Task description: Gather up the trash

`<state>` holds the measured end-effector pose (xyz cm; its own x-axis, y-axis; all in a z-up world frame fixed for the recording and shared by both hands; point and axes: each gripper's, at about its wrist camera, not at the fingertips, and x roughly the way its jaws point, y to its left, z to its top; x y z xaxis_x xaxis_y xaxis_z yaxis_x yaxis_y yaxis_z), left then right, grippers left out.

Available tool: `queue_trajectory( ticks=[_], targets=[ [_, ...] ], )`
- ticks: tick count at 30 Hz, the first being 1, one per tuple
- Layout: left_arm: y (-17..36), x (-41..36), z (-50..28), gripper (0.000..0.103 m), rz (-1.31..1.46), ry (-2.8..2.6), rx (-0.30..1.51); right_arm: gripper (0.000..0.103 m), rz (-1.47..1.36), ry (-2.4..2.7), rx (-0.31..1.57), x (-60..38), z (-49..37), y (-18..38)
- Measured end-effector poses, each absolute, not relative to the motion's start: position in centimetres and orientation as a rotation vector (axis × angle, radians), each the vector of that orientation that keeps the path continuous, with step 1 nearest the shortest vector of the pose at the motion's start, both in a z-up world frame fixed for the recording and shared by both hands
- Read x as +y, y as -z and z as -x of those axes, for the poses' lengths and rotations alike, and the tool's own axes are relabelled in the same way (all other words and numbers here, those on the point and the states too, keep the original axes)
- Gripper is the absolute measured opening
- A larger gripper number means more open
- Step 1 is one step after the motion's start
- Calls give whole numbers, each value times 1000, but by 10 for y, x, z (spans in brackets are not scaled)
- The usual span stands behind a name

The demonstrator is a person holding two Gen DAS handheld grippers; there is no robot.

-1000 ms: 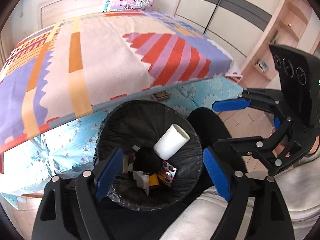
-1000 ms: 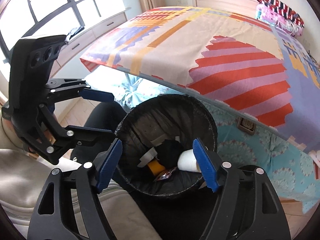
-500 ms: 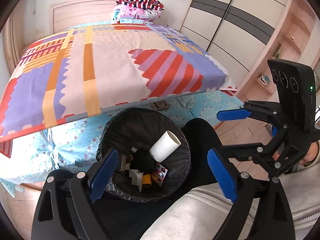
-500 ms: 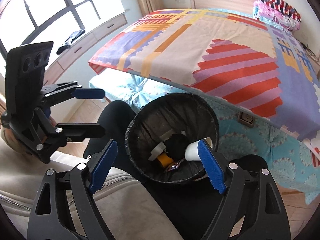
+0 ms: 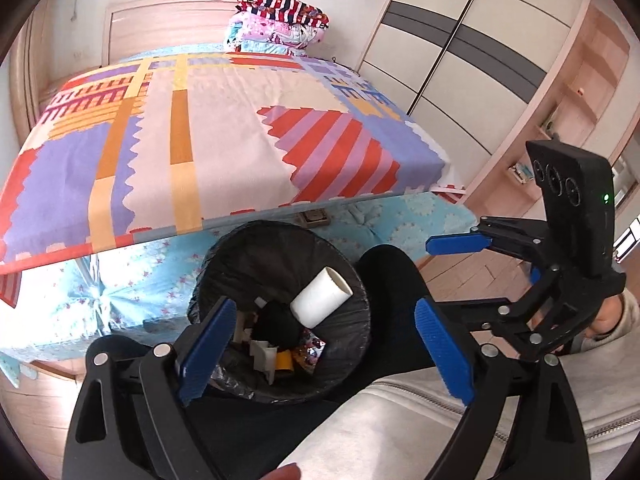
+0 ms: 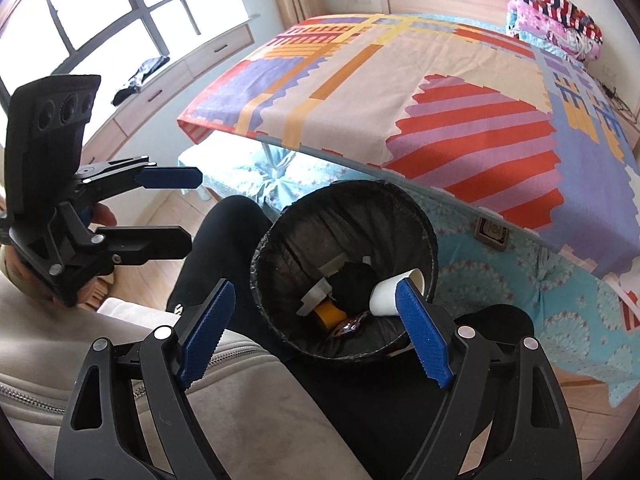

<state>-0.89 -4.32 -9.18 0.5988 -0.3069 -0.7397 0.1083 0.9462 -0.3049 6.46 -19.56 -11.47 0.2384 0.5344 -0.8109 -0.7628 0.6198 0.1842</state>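
- Since a second ago, both grippers are sitting higher over the bin, and their jaws are standing wider than before.
- The left gripper [image 5: 328, 350], with blue ribbed pads [image 5: 206, 348], is hanging wide apart with nothing between the pads.
- The right gripper [image 6: 316, 334] is likewise gaping and holding nothing; it is also showing at the right of the left wrist view [image 5: 456, 276].
- Below them, the round bin lined with a black plastic bag [image 5: 236, 256] is holding a white cardboard tube [image 5: 320, 298], a yellow roll [image 6: 328, 314], a shiny wrapper [image 5: 314, 346] and pale scraps.
- The tube is leaning against the bin's inner wall.
- The bin is standing beside a bed with a colourful patterned cover [image 5: 224, 128], next to a person's dark-trousered leg [image 6: 224, 236].
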Motion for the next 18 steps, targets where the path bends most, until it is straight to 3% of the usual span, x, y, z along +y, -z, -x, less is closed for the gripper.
queue_trajectory(
  ticks=[18],
  targets=[
    [87, -45, 9, 88, 209, 235, 884, 82, 282, -903, 950, -196, -59, 104]
  ],
)
